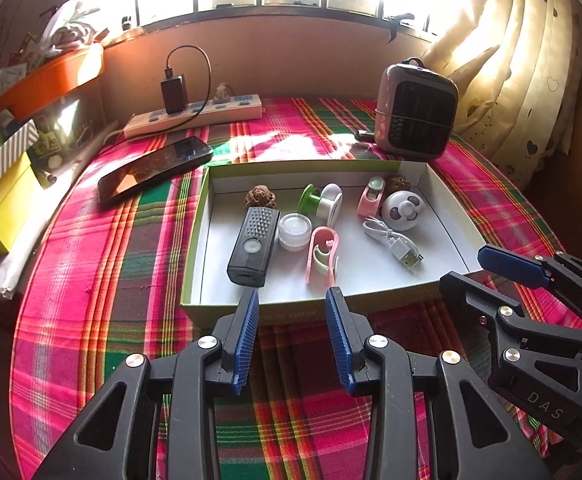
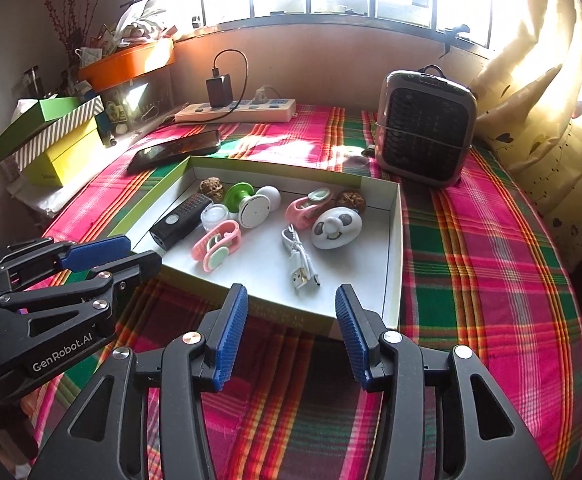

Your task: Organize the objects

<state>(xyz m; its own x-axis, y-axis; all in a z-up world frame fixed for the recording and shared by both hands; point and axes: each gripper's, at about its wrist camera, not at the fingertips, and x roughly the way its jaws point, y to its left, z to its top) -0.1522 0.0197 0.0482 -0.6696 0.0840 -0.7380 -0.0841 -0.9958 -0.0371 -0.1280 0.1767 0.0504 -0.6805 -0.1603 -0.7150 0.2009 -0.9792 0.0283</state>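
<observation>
Both grippers, left (image 1: 292,300) and right (image 2: 291,296), hang released and empty at the box's (image 2: 395,240) 6 o'clock rim; dropping carelessly, fingers could clip it, scattering the cable (image 2: 301,258)

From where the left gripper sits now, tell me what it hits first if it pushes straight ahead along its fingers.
Probably the near wall of the shallow box, just past the open, empty left gripper. If it cleared that rim, the pink clip lies next in line. Depth is hard to judge through the fisheye.
</observation>
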